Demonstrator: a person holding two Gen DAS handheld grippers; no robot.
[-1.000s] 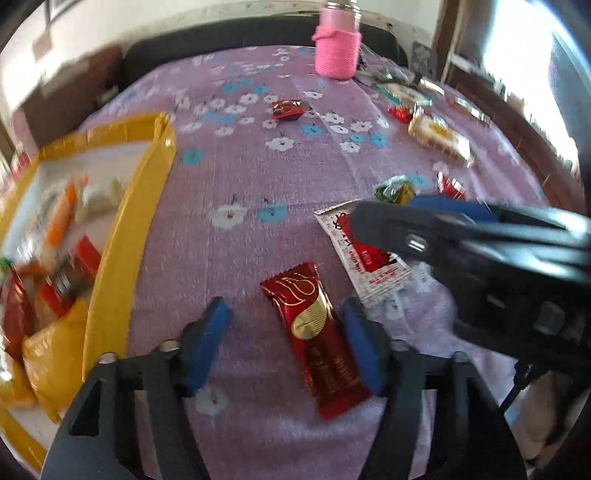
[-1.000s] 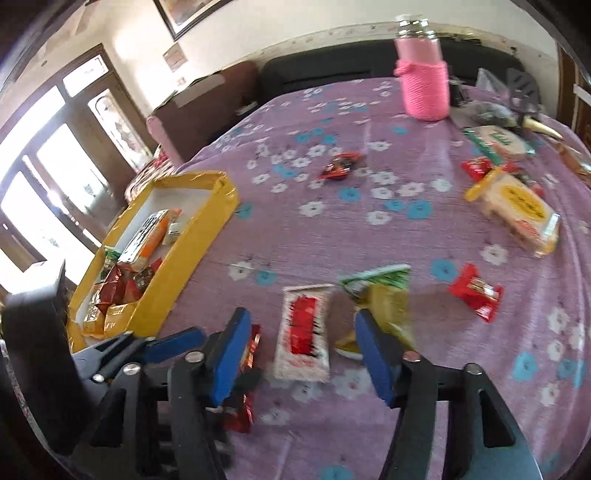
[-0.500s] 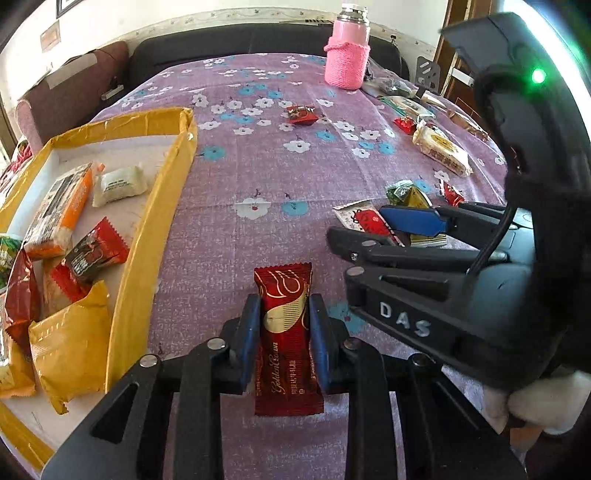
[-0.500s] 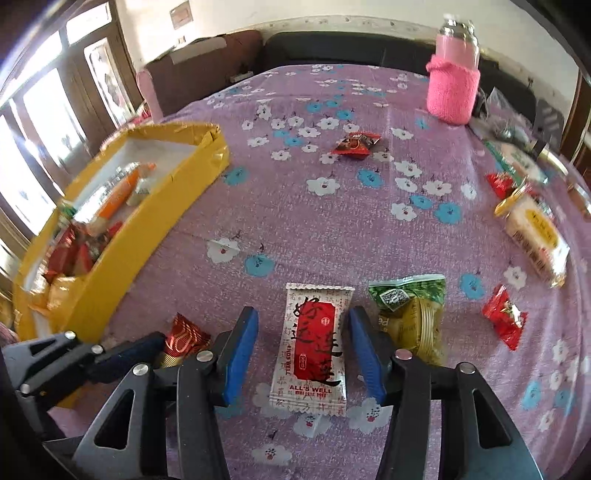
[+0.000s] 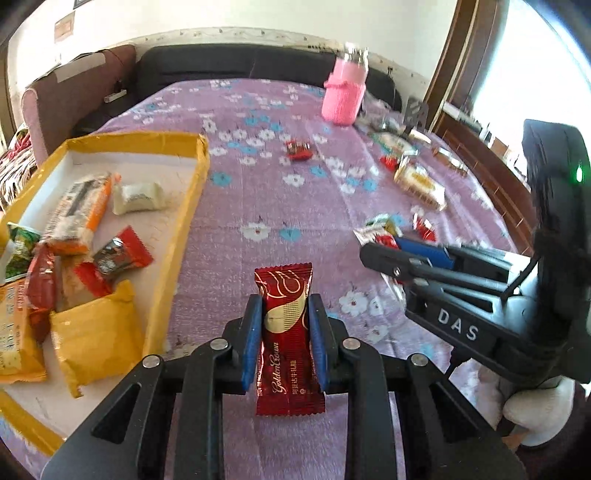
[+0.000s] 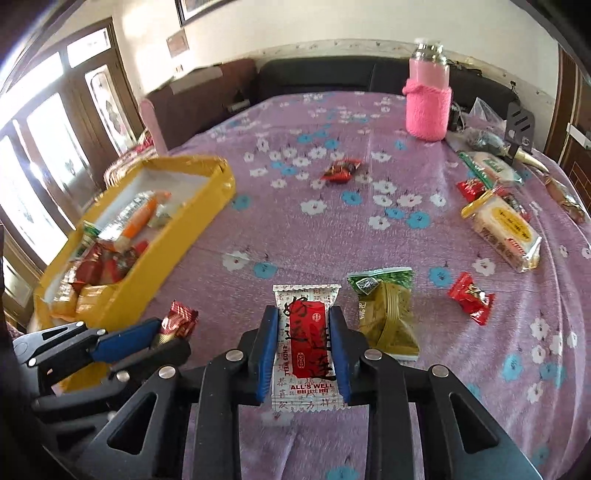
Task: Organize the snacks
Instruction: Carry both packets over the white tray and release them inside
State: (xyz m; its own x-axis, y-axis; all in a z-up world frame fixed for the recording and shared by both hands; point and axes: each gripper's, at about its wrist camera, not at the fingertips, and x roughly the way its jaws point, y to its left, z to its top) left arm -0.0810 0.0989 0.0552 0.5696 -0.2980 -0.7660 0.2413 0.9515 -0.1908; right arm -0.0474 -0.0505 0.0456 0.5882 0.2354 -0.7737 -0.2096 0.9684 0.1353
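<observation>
Since half a second ago my right gripper (image 6: 303, 347) has clamped the white packet (image 6: 306, 345). Left gripper (image 5: 284, 338) stays clamped on the red wafer (image 5: 286, 339), both lifted slightly

A home living room: a dark sofa (image 6: 314, 79), framed picture (image 6: 207, 7) and flowered tablecloth (image 6: 332, 229).

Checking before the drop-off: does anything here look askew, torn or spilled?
Nothing looks torn or spilled. The yellow box has a buckled far corner, and the packets inside lie in a loose overlapping heap. The left gripper holds a red bar, the right gripper a white packet.
</observation>
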